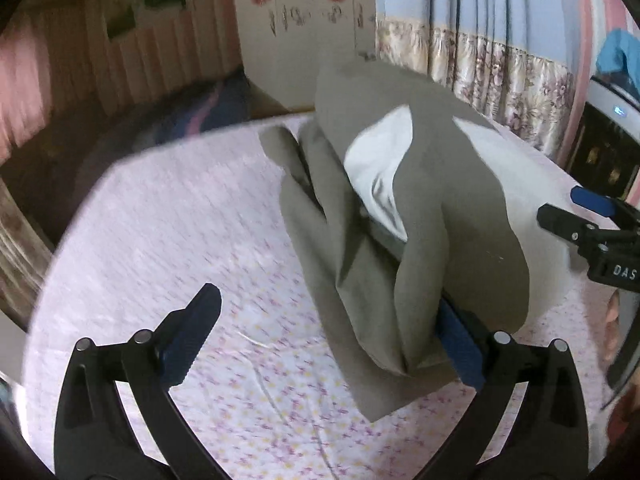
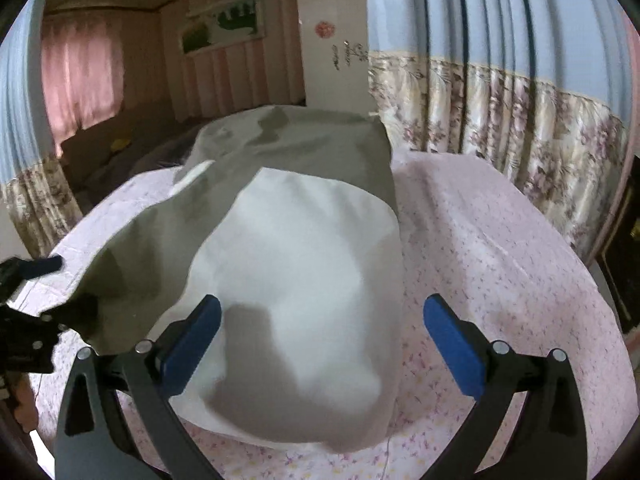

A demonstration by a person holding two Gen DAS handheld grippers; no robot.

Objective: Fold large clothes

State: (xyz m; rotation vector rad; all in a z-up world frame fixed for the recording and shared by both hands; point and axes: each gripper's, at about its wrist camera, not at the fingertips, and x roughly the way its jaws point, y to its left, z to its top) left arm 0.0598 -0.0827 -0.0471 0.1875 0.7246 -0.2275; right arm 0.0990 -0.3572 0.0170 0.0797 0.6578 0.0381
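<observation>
Pink floral sheet covers the bed (image 2: 500, 240), giving a flat base for folding. On it, the big olive garment (image 1: 360, 264) w/ white lining (image 2: 296, 280) is bunched mid-bed, part draped over one finger of the left hand-held gripper (image 1: 332, 340), prob. lifted to flip a fold across. Its jaws stand wide apart, pinching nothing. Right hand-held gripper (image 2: 322, 344) also gapes, hovering over the lining, looks ready to grab, though contact is hard to tell.

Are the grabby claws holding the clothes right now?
No. Both the left gripper and right gripper are open; the gray-and-white garment only drapes over one left finger.
</observation>
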